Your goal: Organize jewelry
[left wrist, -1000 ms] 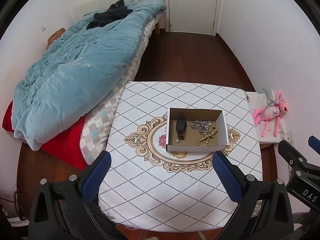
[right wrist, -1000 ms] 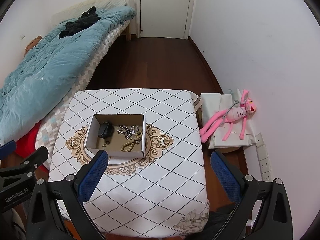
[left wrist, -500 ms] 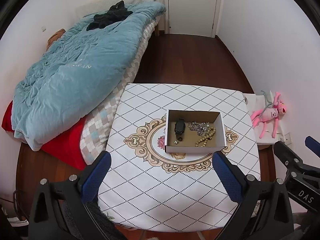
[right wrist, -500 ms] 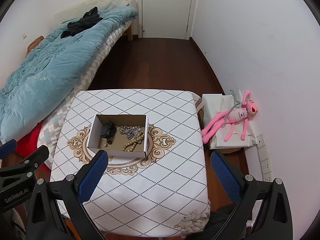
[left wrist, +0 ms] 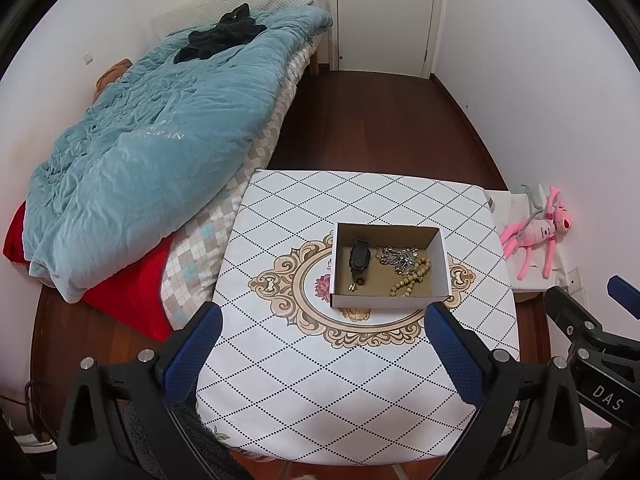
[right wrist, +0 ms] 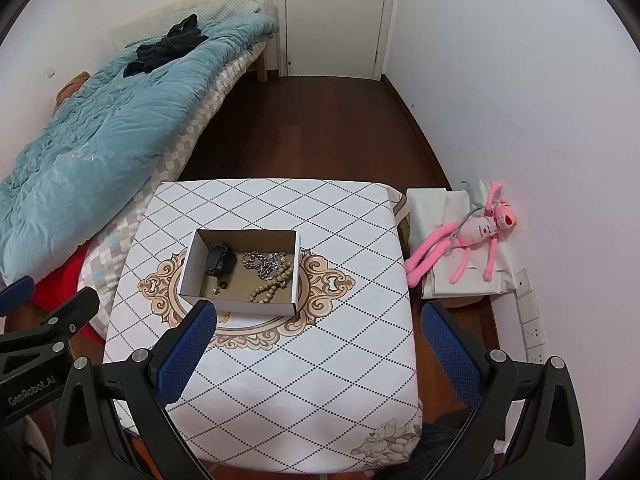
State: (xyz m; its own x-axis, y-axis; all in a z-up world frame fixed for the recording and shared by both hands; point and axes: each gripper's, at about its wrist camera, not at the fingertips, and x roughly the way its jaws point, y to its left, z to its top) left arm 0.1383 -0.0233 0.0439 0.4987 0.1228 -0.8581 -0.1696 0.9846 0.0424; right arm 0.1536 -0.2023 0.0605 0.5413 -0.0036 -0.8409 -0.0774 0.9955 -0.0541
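Observation:
A white cardboard box (left wrist: 390,300) (right wrist: 236,305) sits near the middle of a table with a white diamond-pattern cloth (left wrist: 320,380) (right wrist: 320,360). Inside it lie a black watch (left wrist: 359,258) (right wrist: 218,261), a silver chain (left wrist: 394,257) (right wrist: 264,262), a tan bead bracelet (left wrist: 412,276) (right wrist: 270,286) and small gold pieces (left wrist: 353,287) (right wrist: 217,290). My left gripper (left wrist: 320,354) is open and empty, high above the table's near edge. My right gripper (right wrist: 316,350) is open and empty, also high over the near side.
A bed with a teal quilt (left wrist: 152,152) (right wrist: 100,152) lies left of the table. A pink plush toy (left wrist: 536,236) (right wrist: 472,232) lies on a white cloth by the right wall. A white door (left wrist: 384,12) (right wrist: 336,16) stands at the far end. Dark wood floor lies beyond the table.
Both grippers have drawn back and up a little; the table and box look slightly smaller and farther. Both stay open and empty. The box's contents have not moved.

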